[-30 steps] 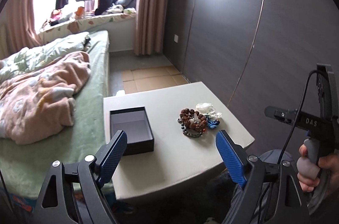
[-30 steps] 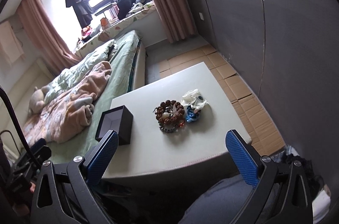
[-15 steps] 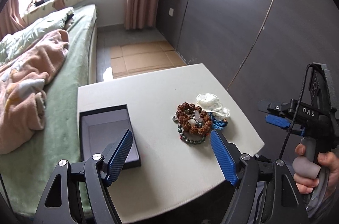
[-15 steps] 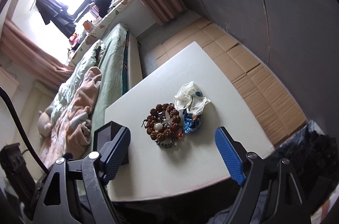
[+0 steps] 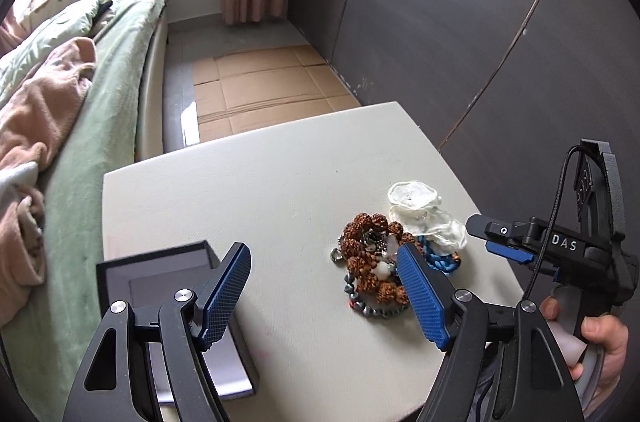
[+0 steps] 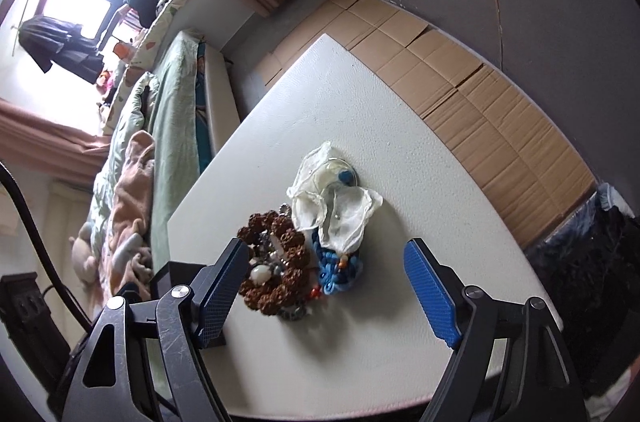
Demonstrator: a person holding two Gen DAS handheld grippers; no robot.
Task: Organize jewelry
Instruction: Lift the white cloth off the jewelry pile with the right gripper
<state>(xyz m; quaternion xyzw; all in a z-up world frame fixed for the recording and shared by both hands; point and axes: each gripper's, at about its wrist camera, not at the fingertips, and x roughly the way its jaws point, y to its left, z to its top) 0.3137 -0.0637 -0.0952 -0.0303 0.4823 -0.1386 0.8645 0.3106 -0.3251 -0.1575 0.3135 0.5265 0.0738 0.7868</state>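
A pile of jewelry lies on the white table point(image 5: 260, 182): a brown bead bracelet point(image 5: 366, 254) point(image 6: 276, 262), a blue braided piece point(image 5: 440, 260) point(image 6: 336, 270), a dark metal chain point(image 5: 372, 308) and a white gauze pouch point(image 5: 420, 210) point(image 6: 336, 202). An open black box point(image 5: 152, 286) sits at the table's left; in the right wrist view only its corner point(image 6: 160, 280) shows. My left gripper point(image 5: 324, 298) is open above the table between box and pile. My right gripper point(image 6: 326, 296) is open just short of the pile; it also shows in the left wrist view point(image 5: 504, 242).
A bed with green sheets and a pink blanket point(image 5: 44, 110) runs along the table's left side. Flattened cardboard point(image 5: 260, 82) covers the floor beyond the table. Dark wall panels point(image 5: 460, 22) stand to the right. A dark bag point(image 6: 580, 262) lies by the table's right.
Both grippers have moved forward and down toward the table. The jewelry pile and box look larger and closer. Both stay open; nothing was picked up.
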